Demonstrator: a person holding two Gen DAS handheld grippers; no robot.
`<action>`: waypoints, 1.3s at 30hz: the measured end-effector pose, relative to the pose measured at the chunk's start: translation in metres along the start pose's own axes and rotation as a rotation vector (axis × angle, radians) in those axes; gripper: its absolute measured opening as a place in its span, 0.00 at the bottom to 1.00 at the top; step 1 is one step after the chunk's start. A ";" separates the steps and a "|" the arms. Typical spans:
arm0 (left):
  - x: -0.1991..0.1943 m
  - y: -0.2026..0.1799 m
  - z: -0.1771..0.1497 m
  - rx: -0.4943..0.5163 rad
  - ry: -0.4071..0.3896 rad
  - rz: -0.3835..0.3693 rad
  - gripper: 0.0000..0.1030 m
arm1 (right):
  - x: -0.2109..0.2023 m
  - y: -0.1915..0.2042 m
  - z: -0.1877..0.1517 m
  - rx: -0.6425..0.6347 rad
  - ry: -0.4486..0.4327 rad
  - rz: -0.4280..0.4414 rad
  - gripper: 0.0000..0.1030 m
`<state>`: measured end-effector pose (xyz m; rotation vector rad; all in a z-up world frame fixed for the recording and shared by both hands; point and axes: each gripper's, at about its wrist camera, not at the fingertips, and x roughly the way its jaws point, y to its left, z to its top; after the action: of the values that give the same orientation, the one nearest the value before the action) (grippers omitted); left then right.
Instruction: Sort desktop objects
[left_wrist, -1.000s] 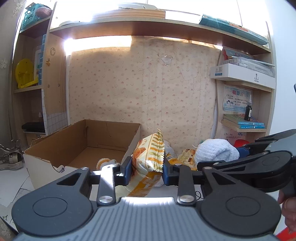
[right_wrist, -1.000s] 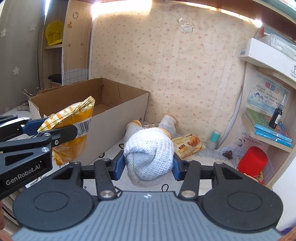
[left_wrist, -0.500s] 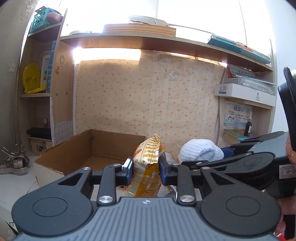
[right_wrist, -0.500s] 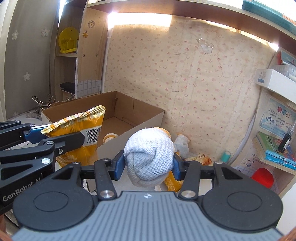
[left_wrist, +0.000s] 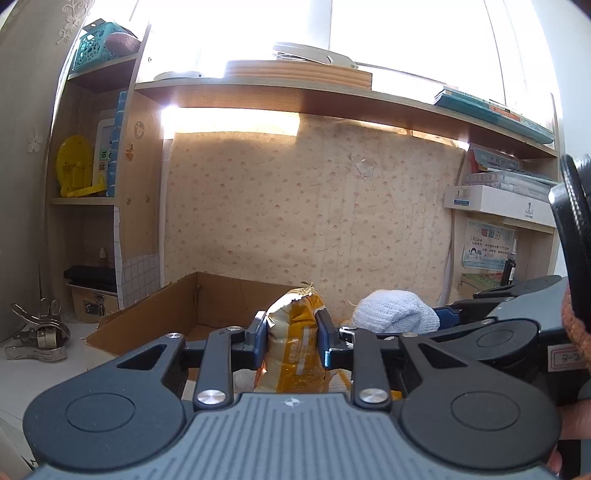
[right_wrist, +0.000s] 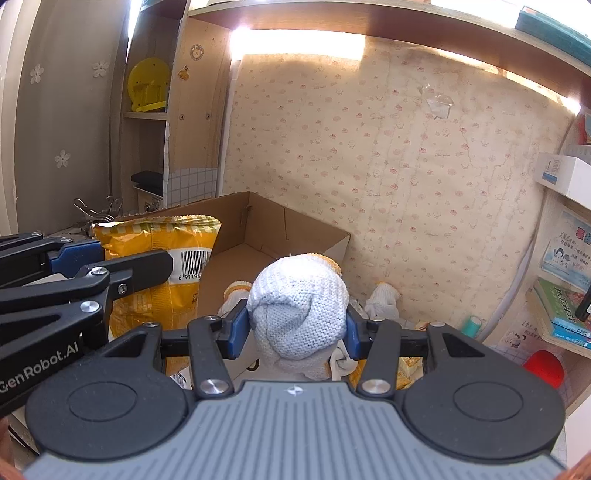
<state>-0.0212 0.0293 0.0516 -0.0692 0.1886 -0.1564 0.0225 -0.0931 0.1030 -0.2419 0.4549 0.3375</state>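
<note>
Left tongs (left_wrist: 291, 341) clamped on a crinkly yellow-orange foil snack bag (left_wrist: 295, 354), blue pads pressing both flat faces. Bag stands upright, long axis vertical, serrated sealed edge pointing up, lower end hanging below the pads. Glossy film, wrinkled, white print stripes. Behind it, an open brown cardboard box (left_wrist: 155, 314), corrugated, rectangular, flaps ragged, resting on the white tabletop (left_wrist: 48, 373). To the right, right tongs (left_wrist: 436, 319) seen side-on, black plastic linkage, holding a white knitted ball of gloves (left_wrist: 395, 314), ribbed weave, rounded. Metal clips (left_wrist: 33, 336) lie on the tabletop far left. Wooden shelf unit with a yellow plastic disc (left_wrist: 75, 170).

Right wrist view: right tongs (right_wrist: 297, 326) closed around the white knitted ball of gloves (right_wrist: 297, 306), pads squeezing its left and right sides. Ball roughly egg-shaped, long axis vertical, rounded top up, loose cuff ends trailing down, yellow trim at the back. Held above the tabletop, just right of the cardboard box (right_wrist: 266, 236) near its open corner. Left tongs (right_wrist: 99, 264) enter from the left edge, gripping the snack bag (right_wrist: 162, 273); broad face with barcode toward the camera, serrated top edge up, bag held in front of the box's near wall. More white gloves (right_wrist: 384, 299) lie behind on the tabletop. Red cylinder (right_wrist: 545, 367) at lower right, books (right_wrist: 561, 314) on a side shelf.
</note>
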 end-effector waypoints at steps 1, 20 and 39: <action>0.001 0.002 0.001 -0.005 -0.002 -0.001 0.27 | 0.003 0.002 0.002 0.000 0.000 0.007 0.48; 0.048 0.072 0.026 -0.033 0.004 0.087 0.23 | 0.068 0.034 0.037 -0.003 0.016 0.089 0.48; 0.123 0.104 0.035 -0.055 0.085 0.117 0.21 | 0.135 0.048 0.035 -0.003 0.103 0.114 0.48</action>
<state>0.1205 0.1140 0.0544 -0.1063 0.2810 -0.0379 0.1321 -0.0029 0.0631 -0.2373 0.5707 0.4381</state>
